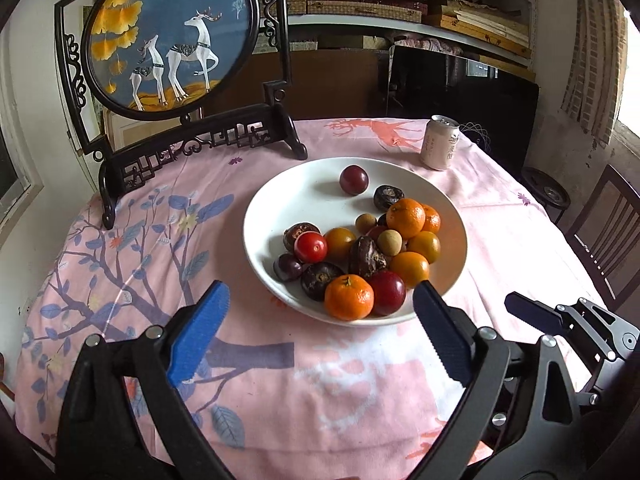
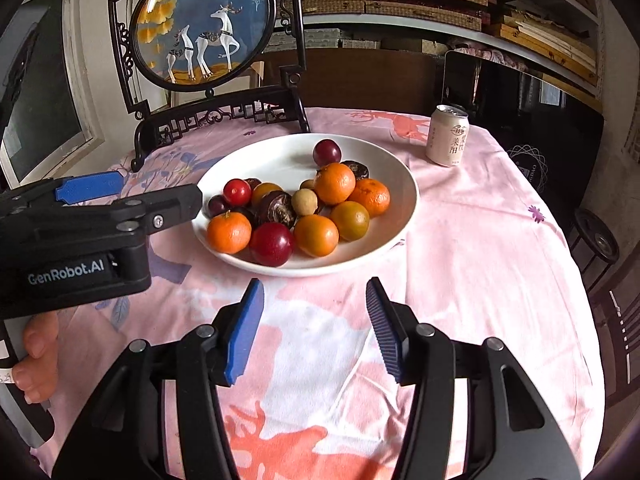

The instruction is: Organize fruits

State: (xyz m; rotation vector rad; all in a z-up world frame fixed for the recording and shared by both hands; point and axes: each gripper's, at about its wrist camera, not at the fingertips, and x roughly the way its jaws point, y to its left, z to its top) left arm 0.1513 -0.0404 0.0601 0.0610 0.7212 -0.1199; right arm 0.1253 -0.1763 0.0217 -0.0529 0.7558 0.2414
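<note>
A white plate (image 1: 280, 200) sits near the middle of the worktop (image 1: 320, 380), which is covered by a pink cloth printed with blue branches and coral deer. All the fruit lies on this plate, crowded toward its near and right side: a mandarin (image 1: 349, 297) and a dark red plum (image 1: 387, 293) at the front edge, a red cherry tomato (image 1: 311, 247) to the left, further mandarins (image 1: 405, 217) and yellow-orange fruits behind, small tan longans (image 1: 389, 241), and several brown wrinkled fruits I cannot name for certain. One plum (image 1: 353, 179) lies apart at the back of the plate.

The left hand-held gripper (image 1: 320, 328) hovers just short of the plate's near rim, its blue pads spread wide with nothing between them. The right hand-held gripper (image 2: 314, 328) hangs over bare cloth in front of the plate, jaws partly apart and empty.

A beige drink can (image 2: 447, 136) stands upright behind the plate to the right. A round deer screen (image 1: 168, 36) in a dark carved frame stands at the back left.
</note>
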